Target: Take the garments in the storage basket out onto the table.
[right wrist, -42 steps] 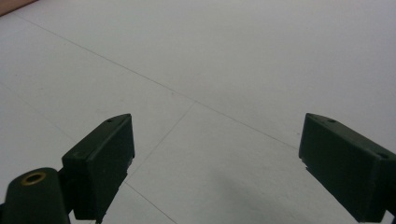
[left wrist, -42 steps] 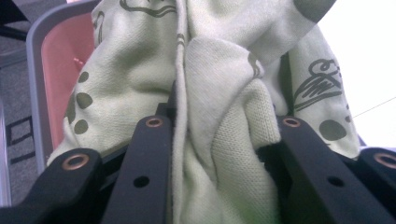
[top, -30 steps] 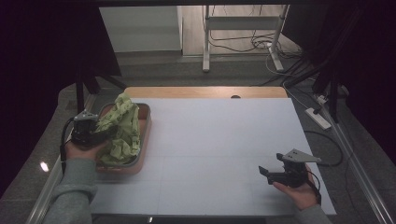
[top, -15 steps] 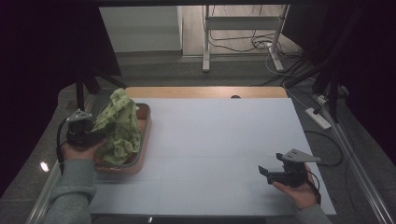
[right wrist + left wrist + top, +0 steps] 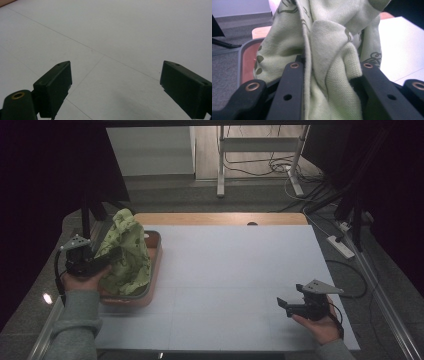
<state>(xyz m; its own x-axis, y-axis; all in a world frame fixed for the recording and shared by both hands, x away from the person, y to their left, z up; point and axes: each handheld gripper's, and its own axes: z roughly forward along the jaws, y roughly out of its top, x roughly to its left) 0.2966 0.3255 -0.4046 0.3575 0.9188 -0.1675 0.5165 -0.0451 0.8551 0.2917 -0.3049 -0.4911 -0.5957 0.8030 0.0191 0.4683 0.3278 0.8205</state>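
Right now the left claw (image 5: 107, 261) is pinching a bunched fold of the green cloth (image 5: 126, 251) and holding it raised over the brown tray (image 5: 154, 251) at the desk's (image 5: 240, 270) left edge — the lifting-out step, judging by how the fabric is peaking upward while its lower part is sagging into the tray. Next move is probably calling for carrying the cloth clear of the tray rim and onto the white desk surface, keeping the pinch firm so the fold isn't slipping. Right claw (image 5: 283, 305) is idling low near the desk's front right, jaws spread wide, nothing between them. Left gripper view is showing the knit bunched between the jaws (image 5: 329, 82) — the high view is too distant for that, but is giving the whole layout.
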